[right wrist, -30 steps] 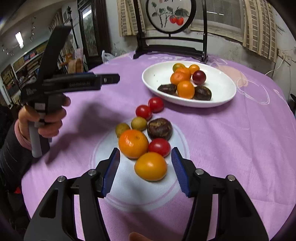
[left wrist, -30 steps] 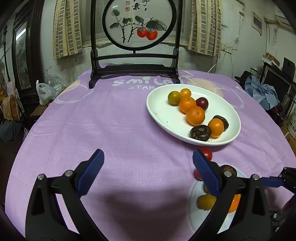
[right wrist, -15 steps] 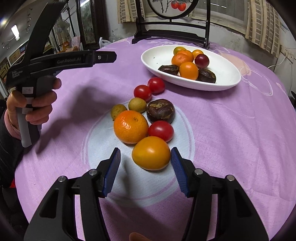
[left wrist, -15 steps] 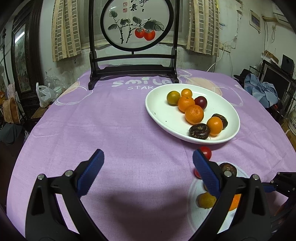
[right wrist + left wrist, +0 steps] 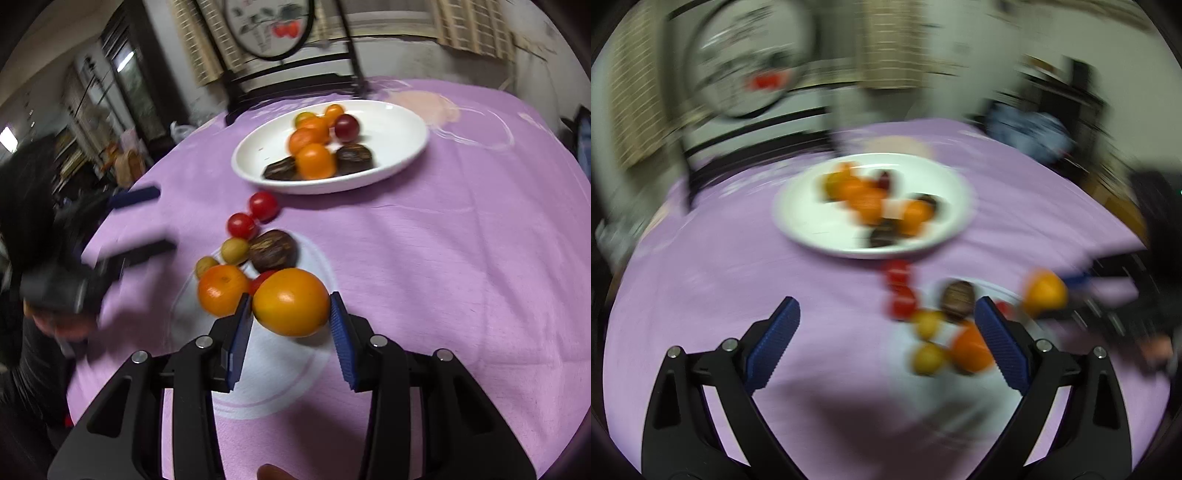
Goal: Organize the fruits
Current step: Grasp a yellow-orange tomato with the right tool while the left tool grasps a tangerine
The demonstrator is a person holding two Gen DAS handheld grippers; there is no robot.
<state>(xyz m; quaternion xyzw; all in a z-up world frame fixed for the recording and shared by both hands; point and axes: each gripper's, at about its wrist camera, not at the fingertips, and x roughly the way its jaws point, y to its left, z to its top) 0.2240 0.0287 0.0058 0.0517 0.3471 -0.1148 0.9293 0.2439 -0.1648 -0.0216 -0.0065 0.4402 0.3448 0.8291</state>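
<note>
My right gripper (image 5: 291,325) is shut on a large orange fruit (image 5: 291,301) and holds it above the white circle printed on the cloth; the fruit also shows in the blurred left wrist view (image 5: 1044,293). Below it lie a mandarin (image 5: 221,290), a red tomato (image 5: 260,282), a dark brown fruit (image 5: 272,250), two small yellow-green fruits (image 5: 233,249) and two cherry tomatoes (image 5: 263,205). The white oval plate (image 5: 391,122) beyond holds several fruits. My left gripper (image 5: 886,347) is open and empty, low over the cloth left of the loose fruits.
The round table has a purple cloth (image 5: 461,240). A black wooden stand with a round painted screen (image 5: 273,26) stands at the far edge behind the plate. The left hand with its gripper (image 5: 122,229) shows at the left in the right wrist view.
My right gripper closed on the large orange fruit and lifted it off the cloth. My left gripper swung right toward the loose fruits, blurring its view.
</note>
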